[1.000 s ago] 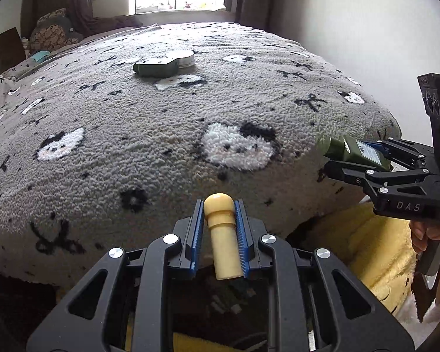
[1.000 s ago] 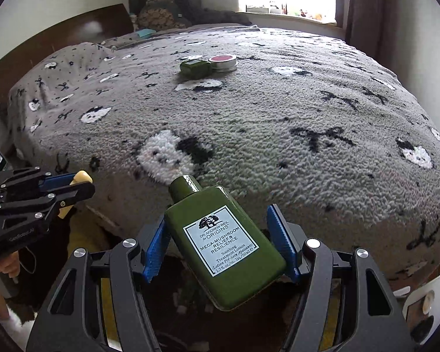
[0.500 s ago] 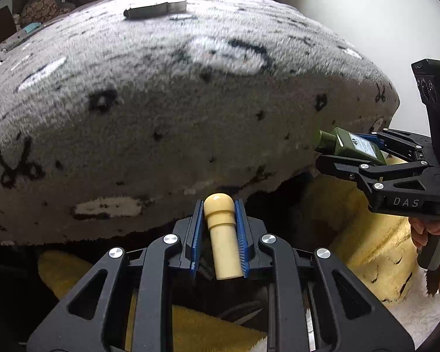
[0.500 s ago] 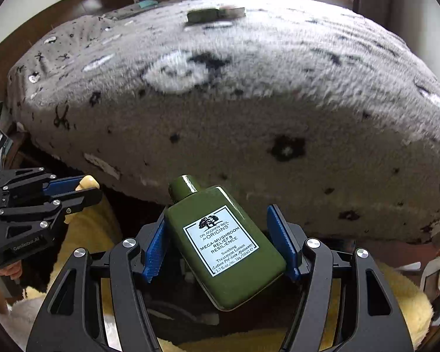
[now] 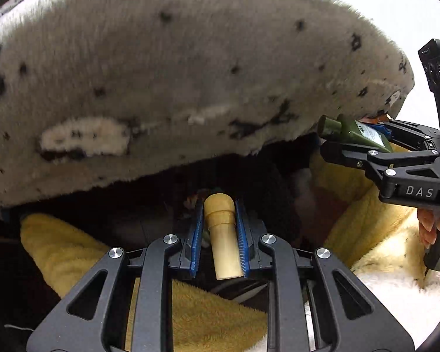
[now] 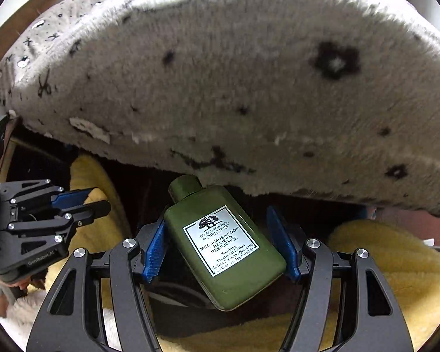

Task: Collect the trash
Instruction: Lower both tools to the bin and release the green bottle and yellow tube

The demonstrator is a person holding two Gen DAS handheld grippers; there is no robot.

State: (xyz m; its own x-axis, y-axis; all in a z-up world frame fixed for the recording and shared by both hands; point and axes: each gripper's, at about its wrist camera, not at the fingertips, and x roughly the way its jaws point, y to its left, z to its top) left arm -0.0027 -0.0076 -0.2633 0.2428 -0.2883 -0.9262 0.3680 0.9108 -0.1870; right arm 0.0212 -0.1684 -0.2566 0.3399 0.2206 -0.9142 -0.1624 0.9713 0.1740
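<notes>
**Both grippers loaded, low beside the bed**

1. Bed (image 5: 190, 73), covered by a grey fleece blanket (image 6: 249, 94) with black-and-white motifs. It fills the upper part of both views; its overhanging edge sits above both grippers.

2. Yellow plush fabric (image 5: 214, 316), bunched below the bed edge, with a dark gap between its folds. Whether a bin sits in that gap cannot be told.

3. Right gripper (image 6: 220, 243). Jaws set wide, blue pads pressed on the two narrow sides of an Origins lotion bottle (image 6: 223, 249). The bottle lies diagonally between the fingers, label up, cap pointing forward toward the bed edge. The side-on grip probably suits the flat body best. From the left wrist view the same gripper (image 5: 352, 138) appears at right, well apart from the left one.

4. Left gripper (image 5: 220, 234). Jaws nearly closed, clamped on a small cream tube (image 5: 221, 234) with a rounded tan cap. The tube runs lengthwise along the fingers, cap just past the tips.

Judgement: both pieces of trash are collected and carried low, likely toward a drop point under the bed edge.
</notes>
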